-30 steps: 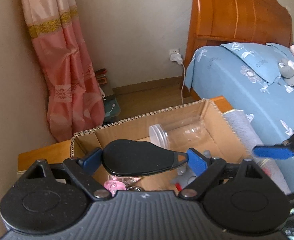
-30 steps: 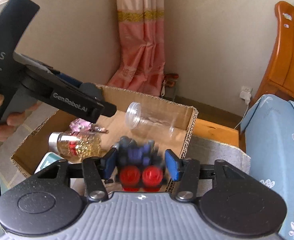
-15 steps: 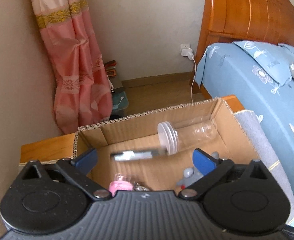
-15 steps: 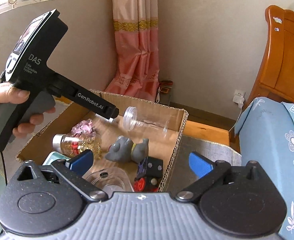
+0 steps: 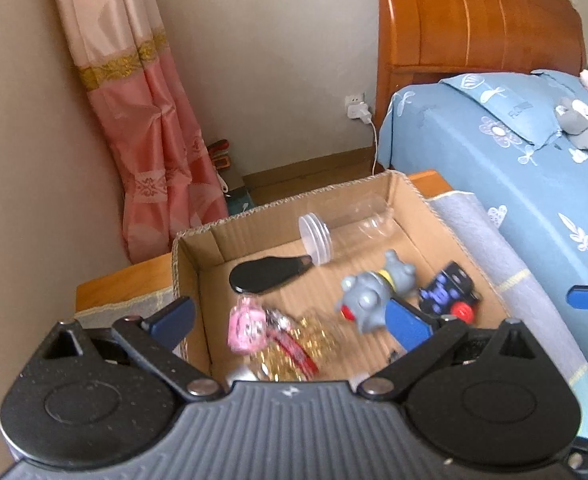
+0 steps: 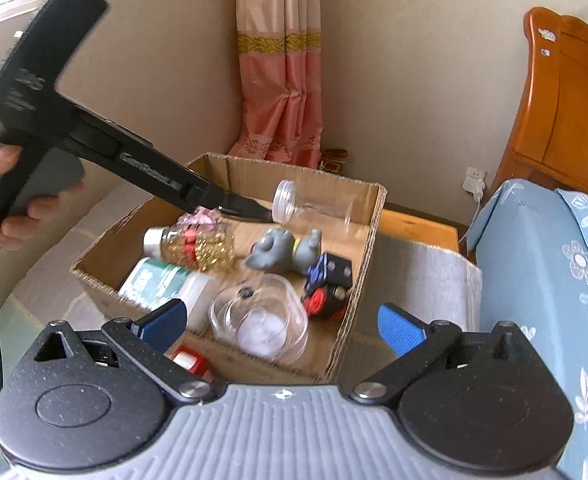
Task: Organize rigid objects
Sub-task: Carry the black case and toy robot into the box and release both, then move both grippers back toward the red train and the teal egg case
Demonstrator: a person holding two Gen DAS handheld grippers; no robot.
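An open cardboard box [image 5: 186, 264] holds a flat black oval piece [image 5: 268, 274], a clear jar [image 5: 345, 228] on its side, a grey toy animal [image 5: 373, 292], a black toy car with red wheels [image 5: 449, 292], a pink charm [image 5: 246, 324] and a gold-bead bottle [image 5: 309, 340]. My left gripper [image 5: 290, 320] stands open above the box's near side with nothing between its pads. My right gripper [image 6: 280, 324] is open too, back from the box corner, over a glass bowl [image 6: 260, 320]. The toy car [image 6: 329, 284] lies by the box's right wall.
The box stands on a grey cloth [image 6: 421, 272] over a wooden table. A green-and-white bottle [image 6: 166, 280] and a red-and-white item [image 6: 190, 360] lie near the right gripper. A blue bed [image 5: 513, 184] with a wooden headboard [image 5: 473, 20] is to the right, and a pink curtain [image 5: 150, 120] hangs behind.
Both grippers opened and drew back from the box. The left one let go of the black oval piece and the right one let go of the toy car. Both pieces now lie inside.
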